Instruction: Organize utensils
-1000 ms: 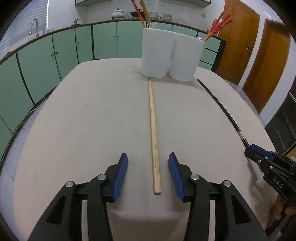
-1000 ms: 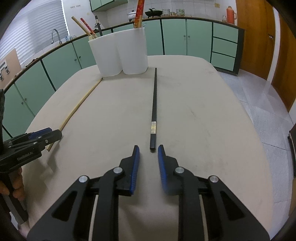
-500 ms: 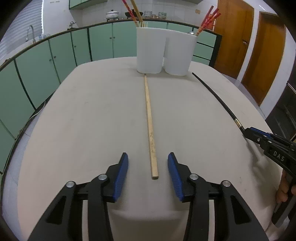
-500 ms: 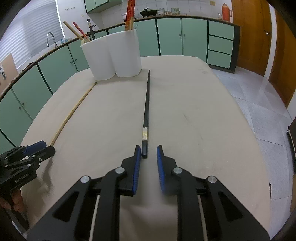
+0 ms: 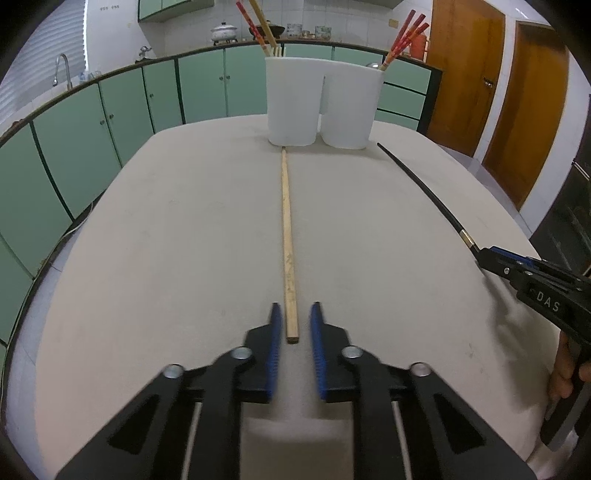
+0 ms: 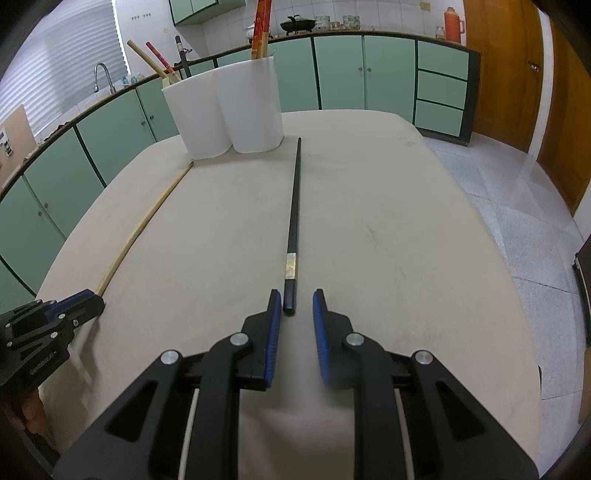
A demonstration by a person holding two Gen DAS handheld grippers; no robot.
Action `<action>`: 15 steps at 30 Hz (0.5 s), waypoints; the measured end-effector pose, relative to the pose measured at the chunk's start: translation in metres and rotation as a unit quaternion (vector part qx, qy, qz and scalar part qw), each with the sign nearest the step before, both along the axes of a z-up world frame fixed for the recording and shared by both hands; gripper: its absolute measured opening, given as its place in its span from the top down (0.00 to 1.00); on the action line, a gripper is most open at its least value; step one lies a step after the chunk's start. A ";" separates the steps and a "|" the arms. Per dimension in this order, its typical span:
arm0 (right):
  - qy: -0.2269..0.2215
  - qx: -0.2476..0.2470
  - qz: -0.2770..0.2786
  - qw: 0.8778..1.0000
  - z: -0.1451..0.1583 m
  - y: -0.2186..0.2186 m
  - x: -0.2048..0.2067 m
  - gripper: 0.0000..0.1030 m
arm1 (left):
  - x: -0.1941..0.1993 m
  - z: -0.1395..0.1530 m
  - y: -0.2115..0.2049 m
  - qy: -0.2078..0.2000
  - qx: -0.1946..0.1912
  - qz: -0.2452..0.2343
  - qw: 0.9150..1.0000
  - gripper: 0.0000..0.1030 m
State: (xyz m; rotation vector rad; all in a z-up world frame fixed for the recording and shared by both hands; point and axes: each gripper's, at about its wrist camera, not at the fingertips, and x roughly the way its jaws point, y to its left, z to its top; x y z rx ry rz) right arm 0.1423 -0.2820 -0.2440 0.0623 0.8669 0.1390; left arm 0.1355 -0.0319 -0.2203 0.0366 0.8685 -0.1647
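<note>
A long bamboo chopstick (image 5: pixel 286 229) lies on the beige table, pointing at two white holder cups (image 5: pixel 320 105). My left gripper (image 5: pixel 294 320) is open, its blue pads on either side of the chopstick's near end without touching it. A long black chopstick (image 6: pixel 293 218) with a silver band lies to the right. My right gripper (image 6: pixel 296 306) is open around its near end, also not touching. The bamboo chopstick also shows in the right wrist view (image 6: pixel 144 225), as do the cups (image 6: pixel 225 110).
The cups hold several red, bamboo and black chopsticks (image 5: pixel 404 35). The table (image 5: pixel 177 236) is rounded, with green cabinets (image 5: pixel 92 140) behind and to the left. Wooden doors (image 5: pixel 480 74) and tiled floor (image 6: pixel 517 206) lie to the right.
My left gripper has narrowed its jaws around the bamboo chopstick's end. My right gripper has opened a little wider at the black chopstick's end. Both chopsticks lie unmoved.
</note>
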 end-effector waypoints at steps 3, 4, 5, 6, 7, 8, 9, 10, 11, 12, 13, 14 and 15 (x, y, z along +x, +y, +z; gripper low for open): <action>0.004 -0.001 0.001 1.000 0.000 0.001 0.003 0.84 | 0.002 -0.001 -0.003 -0.006 0.003 0.001 1.000 0.93; 0.006 -0.002 0.002 1.000 0.000 0.002 0.004 0.85 | 0.004 -0.001 -0.003 -0.006 0.001 0.001 1.000 0.93; 0.007 -0.003 0.002 1.000 0.000 0.002 0.006 0.86 | 0.006 -0.001 -0.002 -0.004 -0.003 0.003 1.000 0.93; 0.008 -0.004 0.002 1.000 0.000 0.003 0.007 0.87 | 0.008 -0.001 -0.001 -0.002 -0.007 0.005 1.000 0.93; 0.009 -0.005 0.002 1.000 0.000 0.003 0.009 0.88 | 0.011 -0.001 -0.001 -0.001 -0.010 0.006 1.000 0.93; 0.010 -0.005 0.002 1.000 0.000 0.004 0.010 0.89 | 0.013 -0.001 0.000 0.001 -0.013 0.008 1.000 0.93; 0.011 -0.006 0.003 1.000 0.000 0.004 0.011 0.89 | 0.015 -0.001 0.000 0.003 -0.015 0.009 1.000 0.93; 0.011 -0.007 0.003 1.000 -0.001 0.004 0.012 0.89 | 0.016 -0.001 0.000 0.004 -0.017 0.010 1.000 0.93; 0.012 -0.008 0.003 1.000 -0.001 0.004 0.012 0.89 | 0.018 -0.001 -0.001 0.006 -0.018 0.010 1.000 0.93; 0.012 -0.009 0.003 1.000 -0.001 0.004 0.012 0.89 | 0.019 0.000 -0.001 0.008 -0.020 0.010 1.000 0.93; 0.012 -0.010 0.003 1.000 -0.001 0.005 0.012 0.89 | 0.021 0.000 -0.001 0.012 -0.023 0.010 1.000 0.93; 0.012 -0.010 0.003 1.000 -0.001 0.005 0.012 0.89 | 0.023 0.001 -0.002 0.017 -0.023 0.011 1.000 0.93; 0.012 -0.011 0.003 1.000 -0.002 0.005 0.012 0.89 | 0.023 0.001 -0.002 0.019 -0.023 0.011 0.999 0.93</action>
